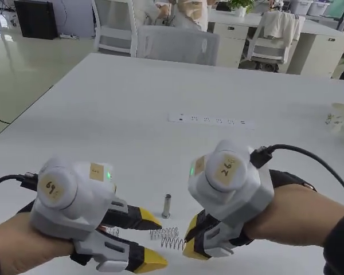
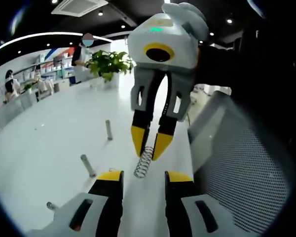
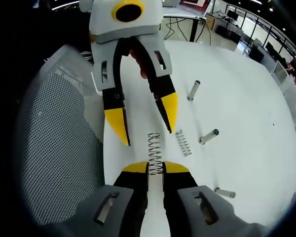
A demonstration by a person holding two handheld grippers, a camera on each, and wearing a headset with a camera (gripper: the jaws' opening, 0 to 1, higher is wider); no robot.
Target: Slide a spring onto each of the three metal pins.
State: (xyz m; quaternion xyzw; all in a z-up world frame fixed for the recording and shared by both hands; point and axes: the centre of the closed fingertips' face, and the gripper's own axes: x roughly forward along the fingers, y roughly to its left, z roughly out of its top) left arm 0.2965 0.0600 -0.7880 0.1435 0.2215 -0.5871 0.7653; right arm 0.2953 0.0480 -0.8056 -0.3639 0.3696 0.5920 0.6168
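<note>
Right gripper [image 3: 155,170] is pinching a spring [image 3: 154,145] end at the counter [image 3: 237,98]; left gripper [image 2: 145,176] is holding its jaws spread.

Metal vs plastic
Spring [image 3: 156,153] is shiny bare wire, 3 pins [image 3: 193,90] dull grey metal, table [image 1: 160,91] smooth matt white, left gripper [image 2: 145,175] and right gripper [image 3: 156,169] glossy plastic.

Head view overhead; gripper views face each other, sharing spring [image 2: 143,163].
</note>
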